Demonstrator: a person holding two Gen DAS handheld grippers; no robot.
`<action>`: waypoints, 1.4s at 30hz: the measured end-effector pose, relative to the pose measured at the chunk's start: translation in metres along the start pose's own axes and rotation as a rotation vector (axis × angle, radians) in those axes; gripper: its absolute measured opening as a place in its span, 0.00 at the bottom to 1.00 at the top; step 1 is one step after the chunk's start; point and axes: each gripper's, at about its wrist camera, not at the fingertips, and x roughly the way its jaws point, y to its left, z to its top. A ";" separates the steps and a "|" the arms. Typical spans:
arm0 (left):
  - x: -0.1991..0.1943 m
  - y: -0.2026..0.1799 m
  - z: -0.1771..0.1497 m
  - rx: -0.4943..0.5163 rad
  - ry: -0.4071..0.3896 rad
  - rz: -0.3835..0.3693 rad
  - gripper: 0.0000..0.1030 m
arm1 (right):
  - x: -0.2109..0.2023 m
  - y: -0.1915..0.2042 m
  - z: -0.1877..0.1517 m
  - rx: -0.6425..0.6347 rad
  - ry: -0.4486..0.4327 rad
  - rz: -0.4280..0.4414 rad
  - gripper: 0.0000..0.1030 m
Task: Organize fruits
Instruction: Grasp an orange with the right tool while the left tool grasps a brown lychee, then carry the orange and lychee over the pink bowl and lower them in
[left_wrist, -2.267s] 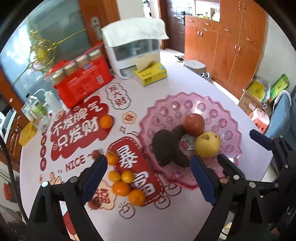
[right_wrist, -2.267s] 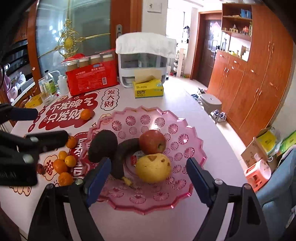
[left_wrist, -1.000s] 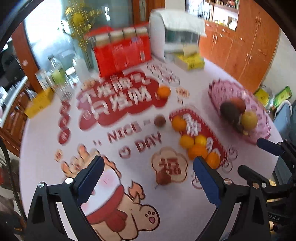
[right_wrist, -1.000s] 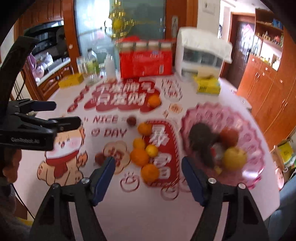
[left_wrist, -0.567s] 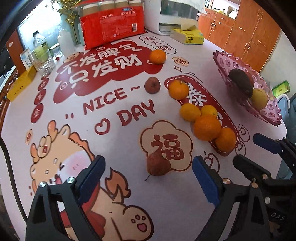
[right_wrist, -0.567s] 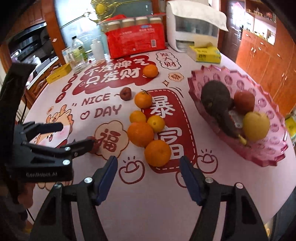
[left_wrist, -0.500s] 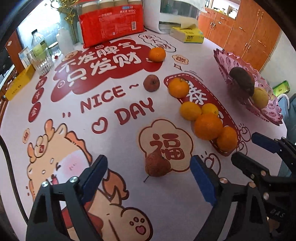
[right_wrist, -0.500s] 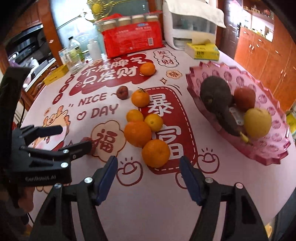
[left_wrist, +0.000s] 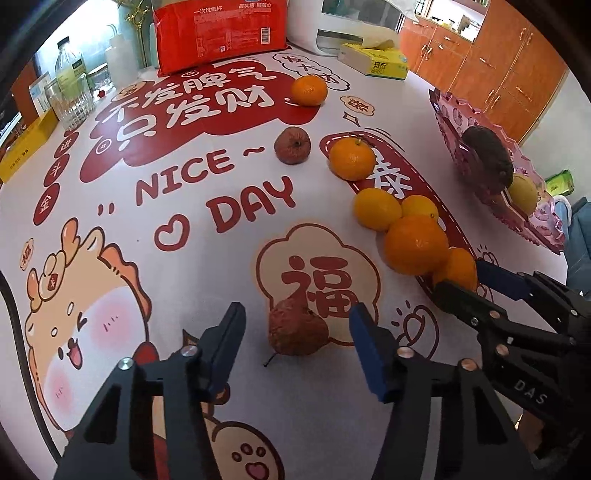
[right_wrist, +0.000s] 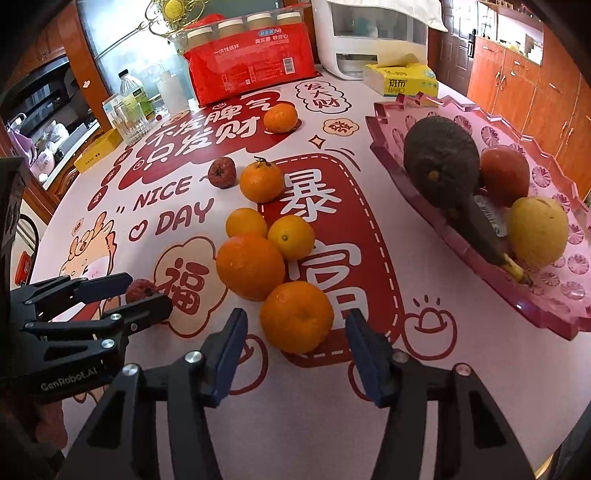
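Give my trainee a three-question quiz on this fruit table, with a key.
1. True or false: the left gripper is shut on the wrinkled brown pear.
2. Which fruit sits between the right gripper's open fingers? A) lemon B) nearest orange C) avocado
3. Fill in: the avocado lies in the pink ____.

Key: 1 false, its jaws are open either side of the pear; 2 B; 3 tray.
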 end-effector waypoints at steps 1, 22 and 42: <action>0.001 0.000 0.000 -0.002 0.002 -0.004 0.51 | 0.002 0.000 0.000 -0.002 0.003 0.002 0.49; -0.015 -0.020 -0.006 -0.004 0.001 -0.035 0.28 | -0.010 0.003 -0.007 -0.043 0.011 0.044 0.40; -0.108 -0.135 0.033 0.149 -0.181 -0.095 0.28 | -0.125 -0.043 0.002 -0.115 -0.157 0.000 0.40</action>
